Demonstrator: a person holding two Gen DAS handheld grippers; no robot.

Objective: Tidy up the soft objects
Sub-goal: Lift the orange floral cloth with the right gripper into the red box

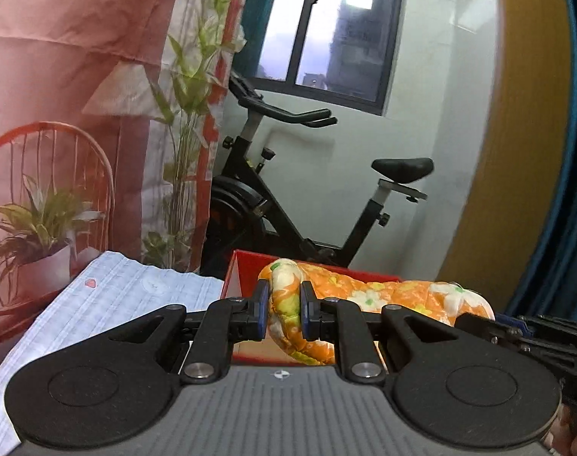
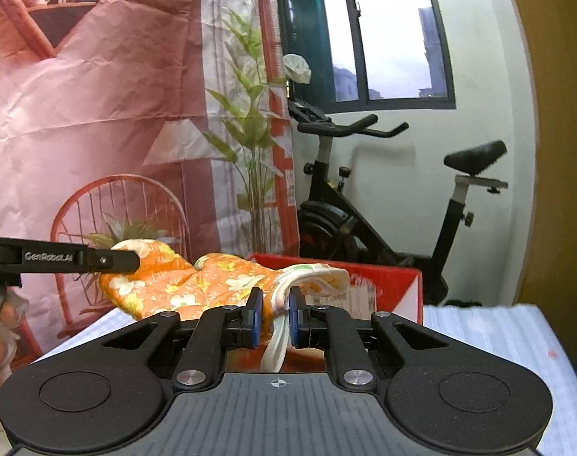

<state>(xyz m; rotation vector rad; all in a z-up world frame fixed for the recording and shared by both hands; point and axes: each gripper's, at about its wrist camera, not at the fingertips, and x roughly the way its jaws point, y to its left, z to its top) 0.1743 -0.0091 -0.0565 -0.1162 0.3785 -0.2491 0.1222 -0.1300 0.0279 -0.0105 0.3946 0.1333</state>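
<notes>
An orange floral quilted cloth [image 1: 368, 292] hangs stretched between both grippers, lifted above the table. My left gripper [image 1: 284, 309] is shut on one bunched end of it. My right gripper [image 2: 274, 313] is shut on the other end, where the white lining folds over. In the right wrist view the cloth [image 2: 182, 285] runs left to the other gripper's arm [image 2: 60, 258]. In the left wrist view the right gripper's body [image 1: 524, 332] shows at the far right. Behind the cloth stands an open red box [image 1: 250, 269], also seen as the red box [image 2: 383, 288].
A white quilted sheet [image 1: 110, 304] covers the table [image 2: 497, 338]. Beyond it stand a black exercise bike [image 1: 288, 205], a printed pink backdrop [image 2: 79, 95], a window [image 1: 326, 30] and a yellow and blue curtain [image 1: 535, 133].
</notes>
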